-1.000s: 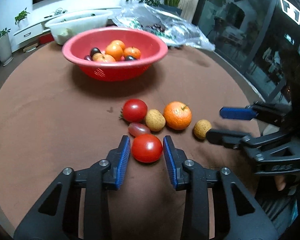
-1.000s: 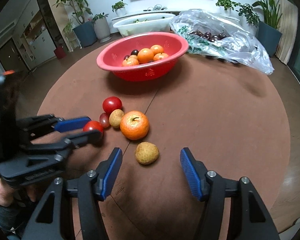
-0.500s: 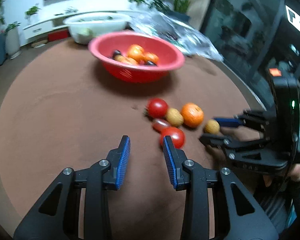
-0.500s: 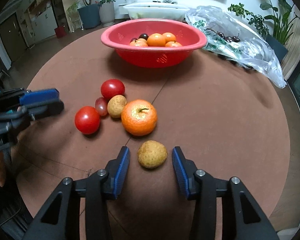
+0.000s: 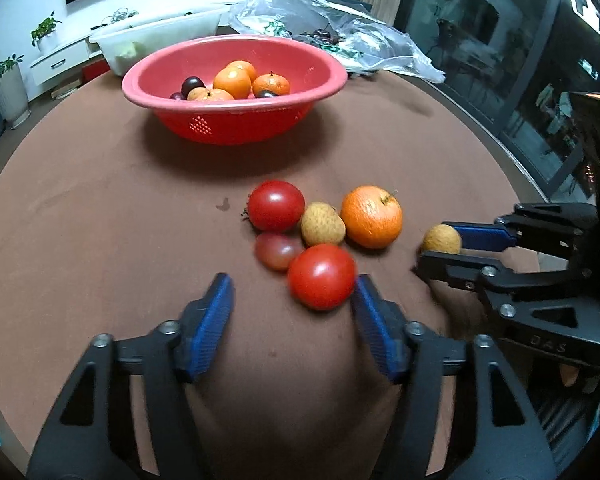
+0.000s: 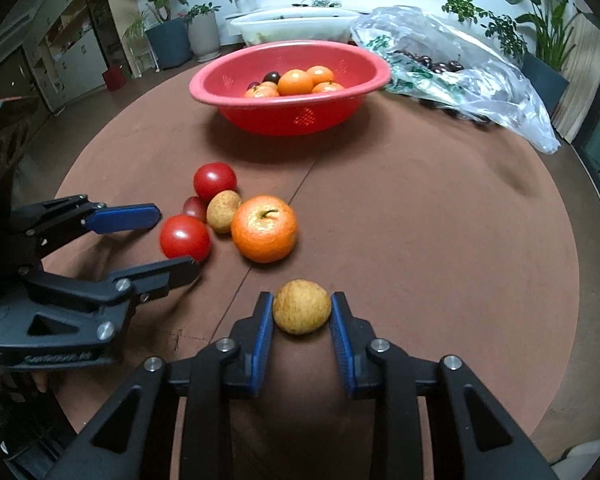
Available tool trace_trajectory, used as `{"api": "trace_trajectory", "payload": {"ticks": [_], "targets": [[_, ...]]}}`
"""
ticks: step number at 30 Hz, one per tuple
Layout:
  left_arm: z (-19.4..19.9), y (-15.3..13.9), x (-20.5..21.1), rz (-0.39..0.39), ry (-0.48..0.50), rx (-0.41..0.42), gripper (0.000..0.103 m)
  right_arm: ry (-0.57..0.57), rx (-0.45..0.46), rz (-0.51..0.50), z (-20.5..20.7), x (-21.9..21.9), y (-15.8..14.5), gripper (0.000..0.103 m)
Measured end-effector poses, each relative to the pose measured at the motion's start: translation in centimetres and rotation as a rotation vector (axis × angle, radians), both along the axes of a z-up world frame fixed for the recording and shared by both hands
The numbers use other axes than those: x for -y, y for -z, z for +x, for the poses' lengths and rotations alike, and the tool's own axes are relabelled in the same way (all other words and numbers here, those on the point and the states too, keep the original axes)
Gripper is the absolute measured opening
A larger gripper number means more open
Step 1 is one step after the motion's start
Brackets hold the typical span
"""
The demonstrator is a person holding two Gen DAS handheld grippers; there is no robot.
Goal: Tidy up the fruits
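Note:
A red bowl holding oranges and dark plums stands at the far side of the round brown table. Loose fruit lies in the middle: two red tomatoes, a small dark tomato, a tan fruit and an orange. My left gripper is open, its right pad beside the near tomato. My right gripper is shut on a second small tan fruit on the table.
A clear plastic bag with dark cherries lies at the back right of the table. A white tub stands behind the bowl. Potted plants and a glass wall surround the table.
My right gripper has closed in on the small tan fruit. My left gripper has moved back toward the near tomato and opened wider.

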State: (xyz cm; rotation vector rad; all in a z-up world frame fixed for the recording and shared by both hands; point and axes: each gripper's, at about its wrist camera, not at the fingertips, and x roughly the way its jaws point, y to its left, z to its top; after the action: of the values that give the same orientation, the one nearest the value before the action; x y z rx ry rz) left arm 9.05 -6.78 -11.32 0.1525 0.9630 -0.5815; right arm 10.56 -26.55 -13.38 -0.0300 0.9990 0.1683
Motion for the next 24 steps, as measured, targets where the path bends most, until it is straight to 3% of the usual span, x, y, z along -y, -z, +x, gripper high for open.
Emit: {"api": "trace_trajectory", "payload": {"ticks": [7, 17, 24], "targets": [[0.0, -0.1, 0.0, -0.016, -0.004, -0.003, 0.044, 0.011, 0.009, 0.026, -0.1, 0.5, -0.2, 0.032], [-0.7, -0.6, -1.9, -0.086, -0.031, -0.021, 0.044, 0.029, 0.028, 0.056, -0.5, 1.0, -0.7, 0.032], [-0.4, -2.9, -4.3, -0.147, -0.062, 0.003, 0.044, 0.036, 0.054, 0.096, -0.3, 1.6, -2.3, 0.032]]}}
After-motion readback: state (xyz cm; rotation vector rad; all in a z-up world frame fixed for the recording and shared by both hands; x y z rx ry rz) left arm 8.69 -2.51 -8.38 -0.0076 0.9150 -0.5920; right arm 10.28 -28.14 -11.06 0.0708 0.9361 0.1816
